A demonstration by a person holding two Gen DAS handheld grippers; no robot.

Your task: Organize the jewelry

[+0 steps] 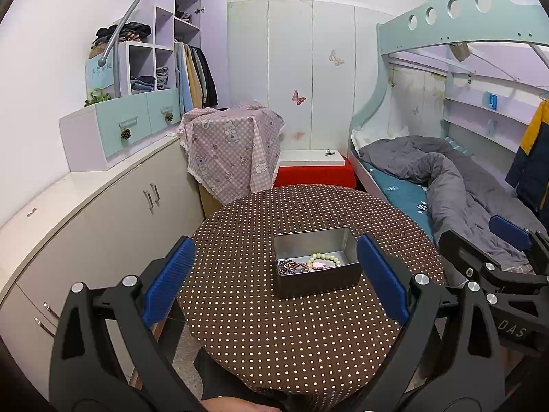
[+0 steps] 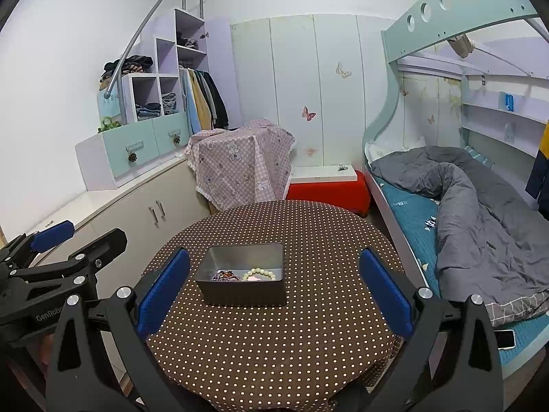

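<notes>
A metal tin box stands on the round table with a brown dotted cloth. Inside lie a pale green bead bracelet and dark reddish bead jewelry. My left gripper hangs open above the near table, the box between and beyond its blue pads. My right gripper is open too, with the box just ahead toward its left finger. Each gripper shows at the edge of the other's view. Neither holds anything.
A low white cabinet runs along the left. A bunk bed with a grey duvet stands on the right, a phone on its edge. Behind the table are a checked cloth cover and a red stool.
</notes>
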